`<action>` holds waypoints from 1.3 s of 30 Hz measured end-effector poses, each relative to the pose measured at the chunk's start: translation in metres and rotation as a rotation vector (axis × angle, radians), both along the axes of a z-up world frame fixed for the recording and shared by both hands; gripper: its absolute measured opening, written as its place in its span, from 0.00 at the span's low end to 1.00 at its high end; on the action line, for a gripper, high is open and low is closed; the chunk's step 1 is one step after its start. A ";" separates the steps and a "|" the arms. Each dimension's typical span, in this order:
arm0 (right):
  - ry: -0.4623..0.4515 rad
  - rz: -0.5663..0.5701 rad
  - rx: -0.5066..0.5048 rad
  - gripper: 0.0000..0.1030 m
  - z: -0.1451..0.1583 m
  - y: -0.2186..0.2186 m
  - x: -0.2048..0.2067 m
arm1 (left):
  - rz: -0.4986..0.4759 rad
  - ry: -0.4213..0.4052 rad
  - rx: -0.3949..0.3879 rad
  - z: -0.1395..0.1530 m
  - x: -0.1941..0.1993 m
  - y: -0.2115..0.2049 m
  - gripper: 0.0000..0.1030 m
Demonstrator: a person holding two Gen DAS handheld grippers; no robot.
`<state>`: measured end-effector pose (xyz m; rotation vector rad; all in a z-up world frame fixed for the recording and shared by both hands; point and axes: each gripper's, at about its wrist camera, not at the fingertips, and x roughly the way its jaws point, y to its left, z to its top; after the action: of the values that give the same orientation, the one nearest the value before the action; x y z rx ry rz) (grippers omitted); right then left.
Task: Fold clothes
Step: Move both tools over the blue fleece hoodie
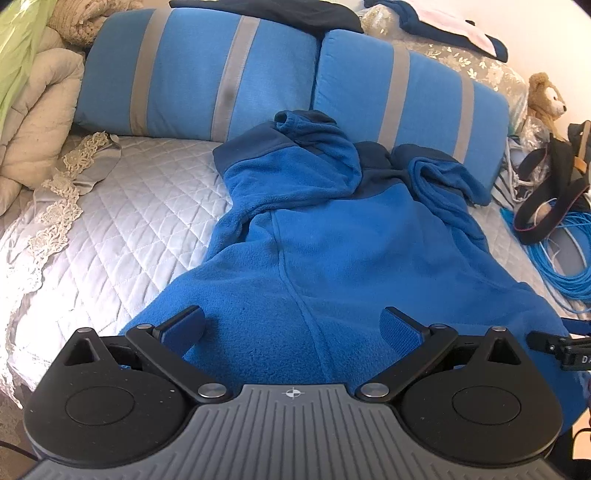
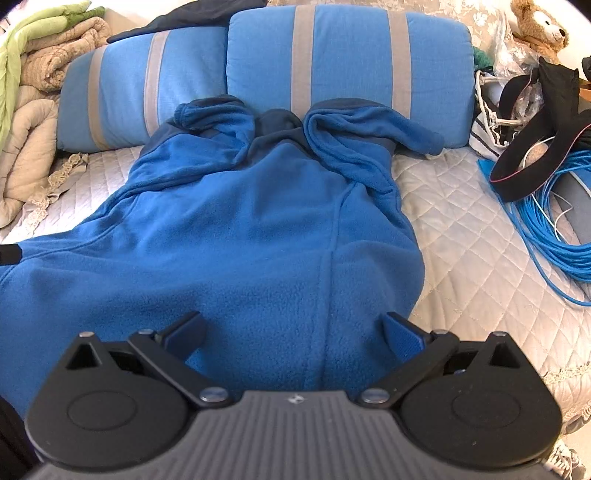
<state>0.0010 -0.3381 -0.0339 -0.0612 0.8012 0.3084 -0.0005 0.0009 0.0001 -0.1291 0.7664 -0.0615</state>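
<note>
1. Your left gripper (image 1: 293,325) hovers low over the hem end of the blue fleece jacket (image 1: 332,240), its fingers (image 1: 186,326) spread wide with nothing between them.
2. Your right gripper (image 2: 293,326) sits the same way over the jacket (image 2: 240,221), fingers (image 2: 400,336) wide apart and holding nothing.
3. The jacket lies lengthwise on the quilted bed cover (image 1: 129,221), back up, its dark collar end touching the two blue striped pillows (image 1: 207,70).
4. Both sleeves are folded in over the shoulders: one sleeve (image 2: 214,129) on the left, the other sleeve (image 2: 362,136) on the right.
5. A coil of blue cable (image 2: 554,229) and a black strap (image 2: 535,162) lie on the bed to the right, apart from the jacket.
6. A teddy bear (image 2: 539,26) sits beyond the right pillow; folded blankets (image 2: 33,92) are stacked at far left.
</note>
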 end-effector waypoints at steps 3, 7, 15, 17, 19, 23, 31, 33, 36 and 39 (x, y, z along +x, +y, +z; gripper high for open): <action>0.003 0.005 0.016 1.00 0.000 -0.003 0.001 | -0.003 0.001 0.000 0.000 0.000 0.001 1.00; 0.007 0.011 0.038 1.00 -0.001 -0.008 0.001 | -0.007 0.002 -0.001 0.000 -0.001 0.002 1.00; 0.011 0.016 0.053 1.00 0.002 -0.010 0.003 | -0.038 -0.009 -0.071 0.004 -0.004 0.013 1.00; 0.012 0.015 0.063 1.00 0.003 -0.013 0.003 | -0.056 -0.022 -0.112 0.005 -0.004 0.018 1.00; 0.015 0.010 0.075 1.00 0.004 -0.017 0.003 | -0.060 -0.028 -0.142 0.007 -0.004 0.024 1.00; 0.018 -0.001 0.101 1.00 0.007 -0.026 0.005 | -0.062 -0.037 -0.154 0.012 -0.005 0.032 1.00; 0.012 -0.010 0.072 1.00 0.009 -0.039 0.009 | -0.063 -0.047 -0.163 0.019 -0.009 0.055 1.00; -0.005 -0.016 0.070 1.00 0.011 -0.044 0.008 | -0.059 -0.044 -0.159 0.019 -0.010 0.063 1.00; -0.033 -0.026 0.062 1.00 0.015 -0.052 0.009 | -0.047 -0.032 -0.149 0.019 -0.012 0.077 1.00; -0.060 -0.032 0.049 1.00 0.018 -0.058 0.009 | -0.024 -0.021 -0.151 0.017 -0.015 0.091 1.00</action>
<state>0.0101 -0.3964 -0.0157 -0.0116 0.7341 0.2942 -0.0153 0.0918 0.0174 -0.2619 0.7421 -0.1435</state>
